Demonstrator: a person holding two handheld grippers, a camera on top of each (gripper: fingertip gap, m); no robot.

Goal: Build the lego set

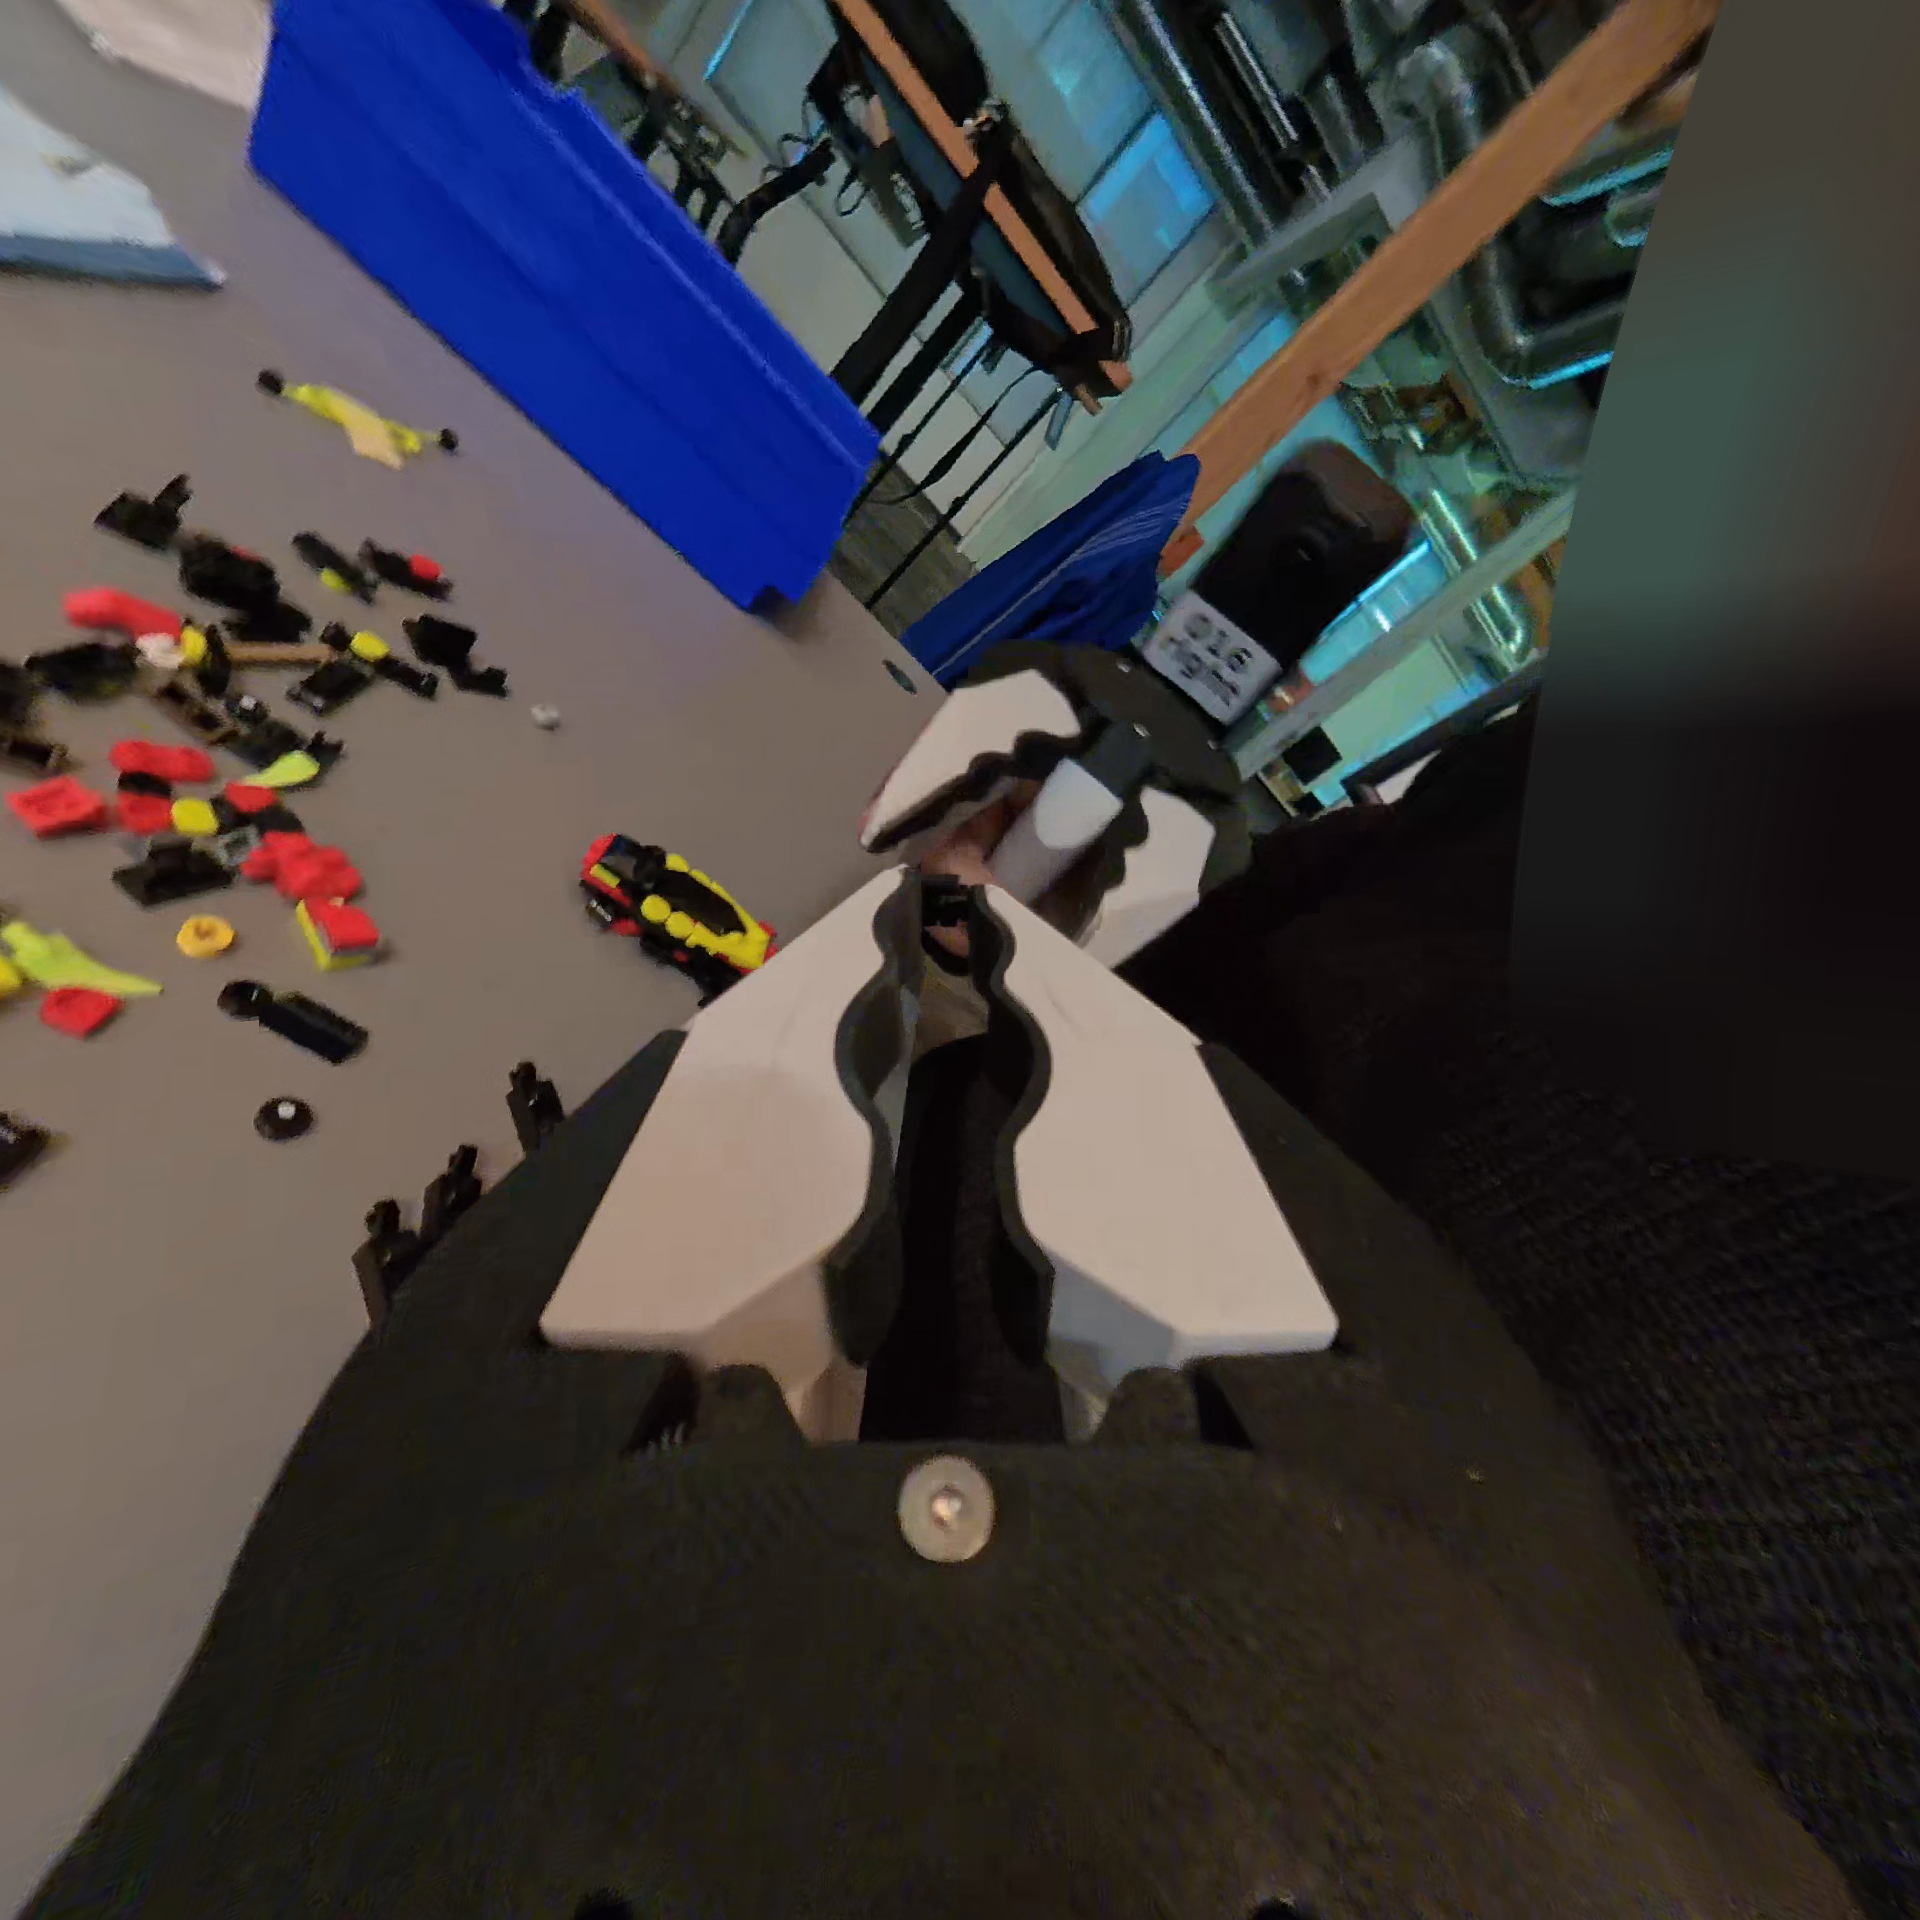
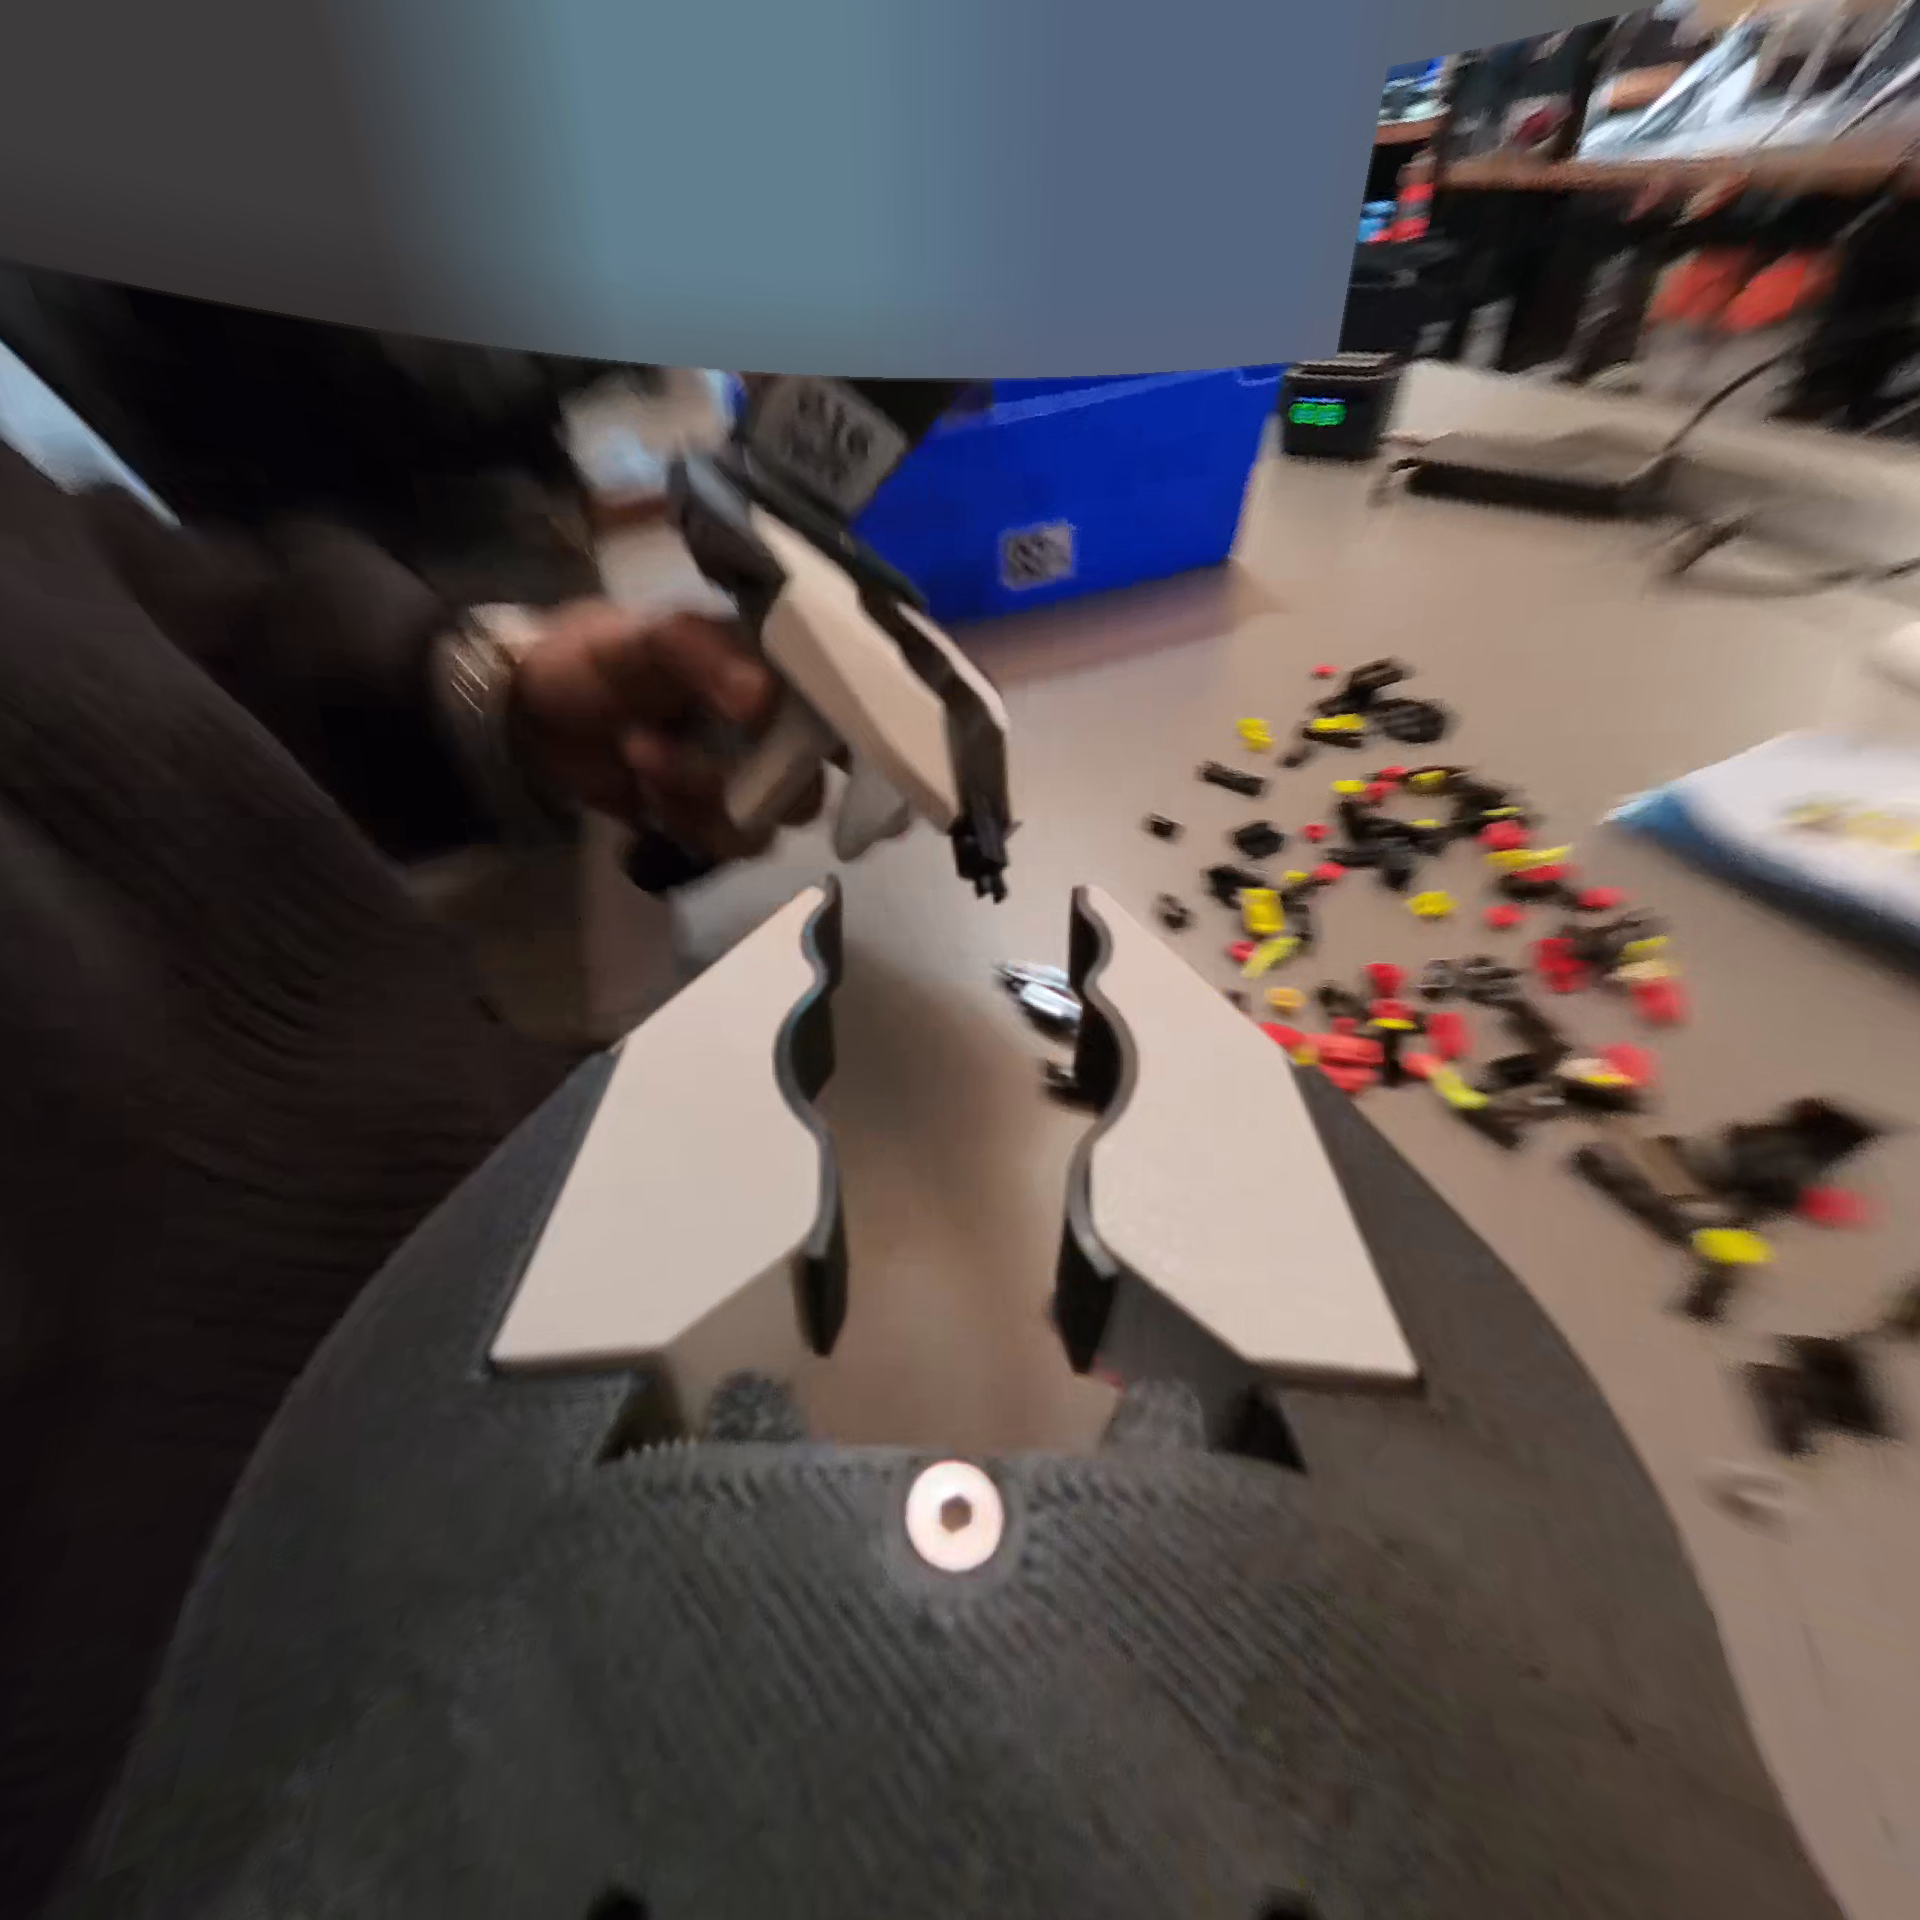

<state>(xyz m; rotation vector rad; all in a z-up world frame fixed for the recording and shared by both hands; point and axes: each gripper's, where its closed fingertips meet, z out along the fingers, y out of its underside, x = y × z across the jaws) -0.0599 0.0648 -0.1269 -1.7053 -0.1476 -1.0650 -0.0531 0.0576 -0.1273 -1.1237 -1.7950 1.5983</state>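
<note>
The left claw (image 2: 982,831) pinched a small black brick piece (image 2: 985,847) at its tips, above the counter (image 2: 1143,644). The right claw (image 2: 951,904) stood open, empty. The piece looked light, rigid, slippery; best held across its flat sides.

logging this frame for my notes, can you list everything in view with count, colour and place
loose toy bricks: many, black, red and yellow, scattered on the table
part-built toy car: one, red, yellow and black, apart from the pile
blue bin: one, far side of the table
grey table: one, under all
small black piece: one, clamped in the left gripper's tips
left gripper: white fingers, shut on that piece, held above the table
right gripper: white fingers, apart, nothing between them
hand: one, holding the left gripper
</note>
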